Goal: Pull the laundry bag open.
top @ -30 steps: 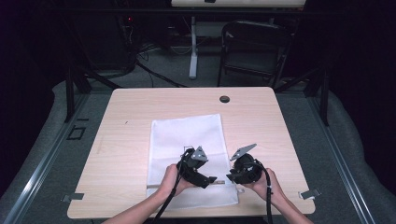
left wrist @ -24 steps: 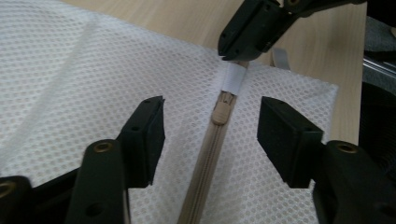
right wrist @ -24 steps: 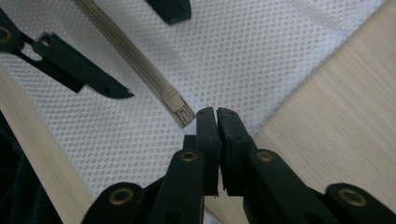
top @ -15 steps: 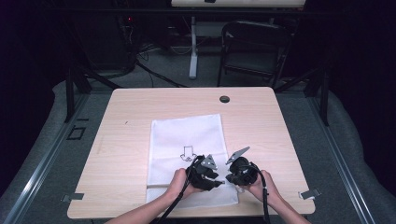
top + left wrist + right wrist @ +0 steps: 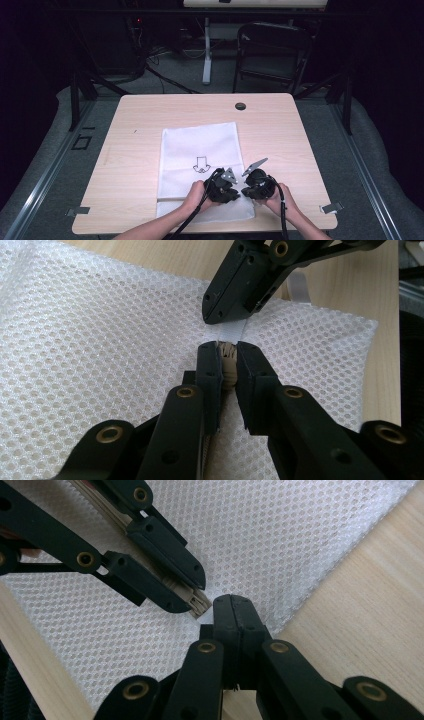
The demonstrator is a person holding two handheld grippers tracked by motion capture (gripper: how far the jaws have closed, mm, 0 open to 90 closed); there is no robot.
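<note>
Dark room — folding chair (image 5: 272,55), grey floor (image 5: 45,165).

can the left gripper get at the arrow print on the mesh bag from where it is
Probably yes: the arrow print lies uncovered just beyond the left gripper, but its jaws, which have just been closing, would first have to release the mesh bag.

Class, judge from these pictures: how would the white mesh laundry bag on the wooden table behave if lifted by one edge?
The white mesh laundry bag lies flat, thin and open-weave, so it probably hangs limp and weighs little. Its holes likely give the left gripper and right gripper purchase, though it may snag.
</note>
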